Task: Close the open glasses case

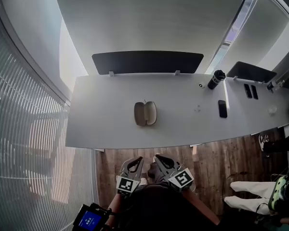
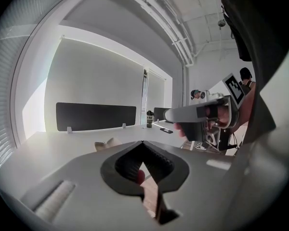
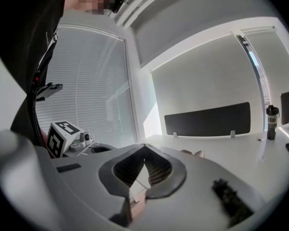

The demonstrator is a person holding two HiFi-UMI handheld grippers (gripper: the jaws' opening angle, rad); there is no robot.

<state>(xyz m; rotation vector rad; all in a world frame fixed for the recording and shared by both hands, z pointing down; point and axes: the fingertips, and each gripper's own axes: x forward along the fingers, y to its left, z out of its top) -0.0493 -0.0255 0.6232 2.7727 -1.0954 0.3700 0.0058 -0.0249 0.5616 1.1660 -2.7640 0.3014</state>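
Observation:
The open glasses case [image 1: 145,113] is beige and lies spread flat near the middle of the white table [image 1: 111,124]. It shows small beyond the jaws in the left gripper view [image 2: 106,144] and in the right gripper view [image 3: 194,153]. My left gripper [image 1: 137,159] and right gripper [image 1: 158,156] are held side by side close to my body, short of the table's near edge and well apart from the case. Each gripper's jaws meet at the tips with nothing between them [image 2: 142,142] [image 3: 144,146].
A black divider panel [image 1: 147,61] stands along the table's far edge. A black bottle [image 1: 216,79] and a dark phone [image 1: 222,109] sit to the right. A person in white trousers [image 1: 250,196] sits at the right. Window blinds [image 1: 24,129] run along the left.

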